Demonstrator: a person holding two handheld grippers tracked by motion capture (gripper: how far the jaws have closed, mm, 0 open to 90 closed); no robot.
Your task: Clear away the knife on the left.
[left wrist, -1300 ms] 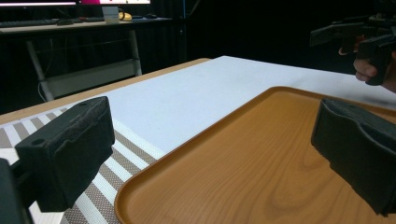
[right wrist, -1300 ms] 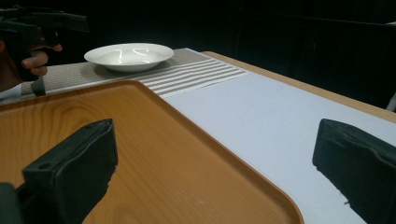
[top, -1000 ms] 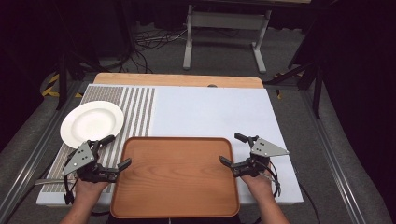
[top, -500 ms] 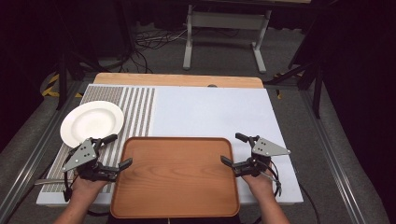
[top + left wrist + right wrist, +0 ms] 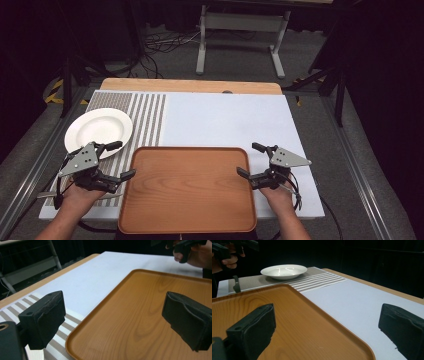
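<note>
Wooden tray (image 5: 187,187) lies flat at the near edge of the table (image 5: 225,120), empty. Left gripper (image 5: 118,160) sits just off the tray's left rim, jaws spread wide, gripping nothing. Right gripper (image 5: 251,160) sits at the right rim, jaws equally wide, also gripping nothing. White plate (image 5: 98,127) rests on the striped mat (image 5: 145,115), beyond the left gripper.

The left gripper (image 5: 119,161) hangs at the left edge of the brown wooden tray (image 5: 187,187), fingers spread wide; the right gripper (image 5: 250,160) mirrors it at the right edge, equally spread.
</note>
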